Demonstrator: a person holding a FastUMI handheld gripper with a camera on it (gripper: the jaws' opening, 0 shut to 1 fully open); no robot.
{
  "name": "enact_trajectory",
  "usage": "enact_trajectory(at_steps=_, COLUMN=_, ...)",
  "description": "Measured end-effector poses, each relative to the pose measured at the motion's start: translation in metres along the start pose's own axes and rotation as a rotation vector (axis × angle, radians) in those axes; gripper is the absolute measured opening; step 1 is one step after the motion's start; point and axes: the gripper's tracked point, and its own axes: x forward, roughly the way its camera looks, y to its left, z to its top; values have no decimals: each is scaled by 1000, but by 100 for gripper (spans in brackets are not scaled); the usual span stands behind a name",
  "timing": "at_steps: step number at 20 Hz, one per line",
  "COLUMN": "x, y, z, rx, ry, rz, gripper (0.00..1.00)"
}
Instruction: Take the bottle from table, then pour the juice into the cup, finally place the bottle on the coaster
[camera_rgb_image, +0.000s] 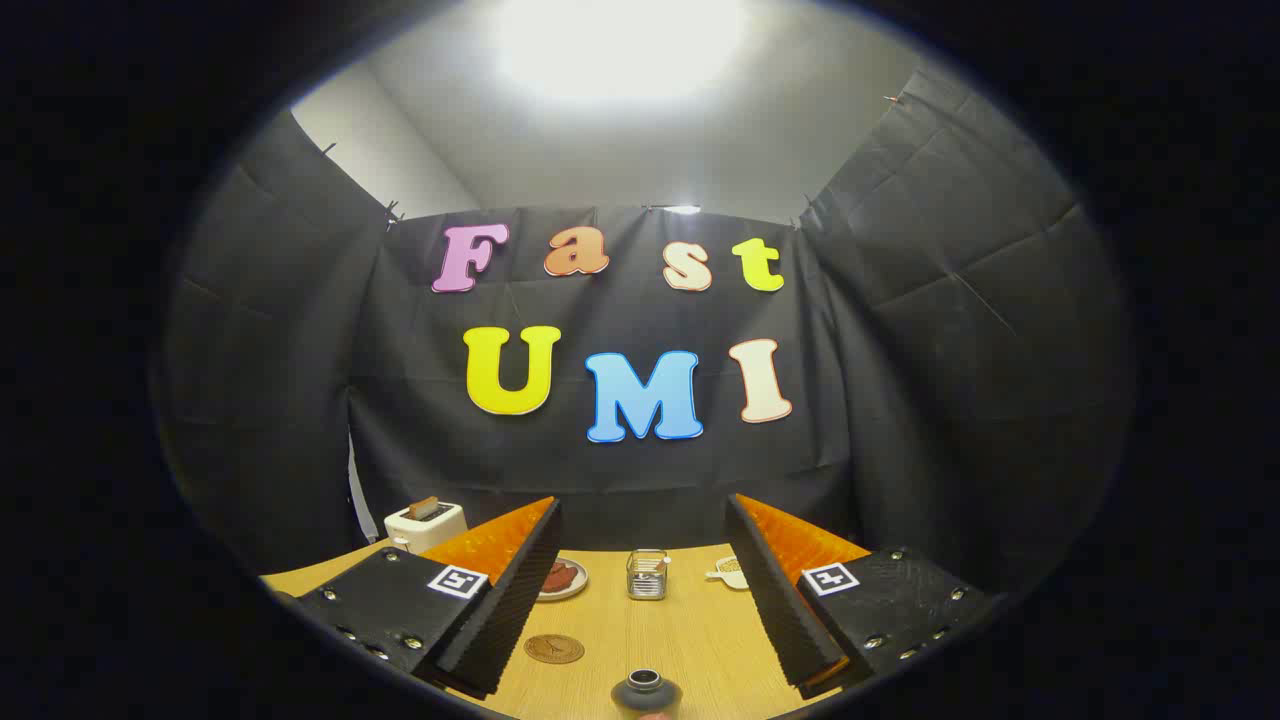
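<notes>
The gripper (640, 590) is hovering with fingers spread wide, gripping nothing; one dark bottle (646, 693) is sitting between them, its base cut off. Beyond the bottle: one glass cup (647, 574), one coaster (554, 649), one half-hidden plate (563, 580)

The gripper (640, 600) has two black fingers (510, 600) with bumpy ridged pads; orange backs; a small black-and-white square mark on each; shiny screws along the black side plates.
</notes>
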Motion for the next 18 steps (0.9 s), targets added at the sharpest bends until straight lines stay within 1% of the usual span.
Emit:
enact_trajectory(at_steps=13, x=-3, y=-3, z=5, rx=-3, ry=-24, rz=13, gripper=99)
enact_trajectory(at_steps=18, x=-4, y=-3, z=-5, rx=2, ry=-31, rz=27, gripper=99)
